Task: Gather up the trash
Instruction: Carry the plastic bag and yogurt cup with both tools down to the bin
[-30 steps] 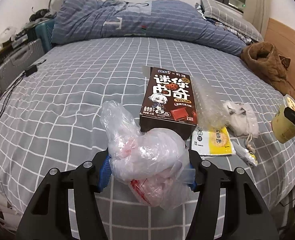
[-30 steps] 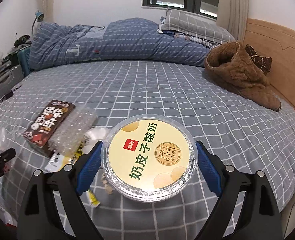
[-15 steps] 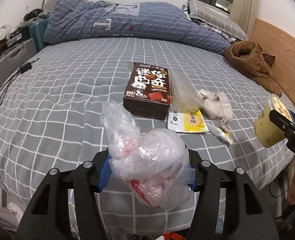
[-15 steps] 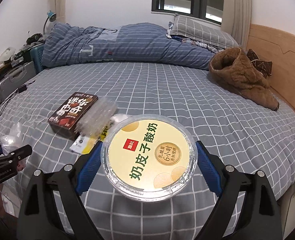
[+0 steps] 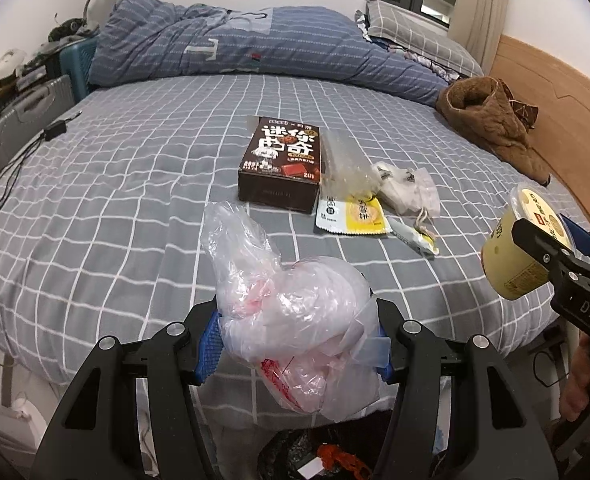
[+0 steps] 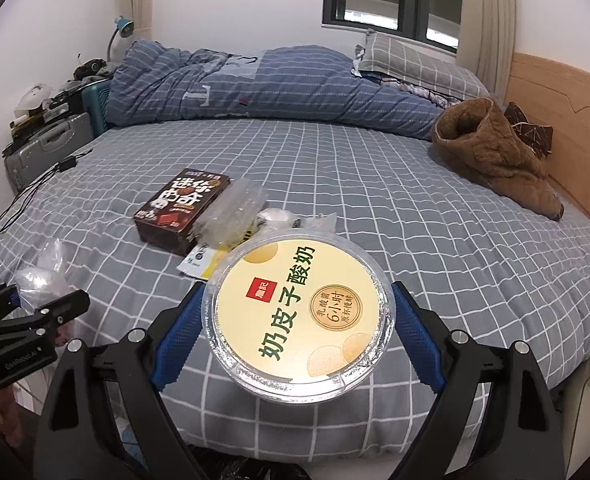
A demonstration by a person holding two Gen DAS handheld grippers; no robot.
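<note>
We are working over a wide bed with a grey, white-checked sheet (image 5: pixel 135 184), and the biggest piece of trash left on it is the dark brown rectangular cookie box (image 5: pixel 283 164), lying flat near the middle; stiff card, light if empty, we judge, and best taken across its short sides. Just beside it sit a clear crinkled plastic tray (image 5: pixel 347 160), a white crumpled drawstring pouch (image 5: pixel 409 188) and a flat yellow-and-white snack sachet (image 5: pixel 353 216), with a small thin wrapper (image 5: pixel 415 238) nearest the bed's edge.

Our right gripper (image 6: pixel 295 336) has its jaws clamped across a round pale-yellow yoghurt tub with a foil lid (image 6: pixel 299 312), held off the bed. The tub looks rigid but smooth-walled, so it could slip if tilted.

Our left gripper (image 5: pixel 295 344) pinches a bundle of clear and pinkish plastic bags (image 5: pixel 291 312): soft, featherlight and squashy, bulging past the blue pads.
</note>
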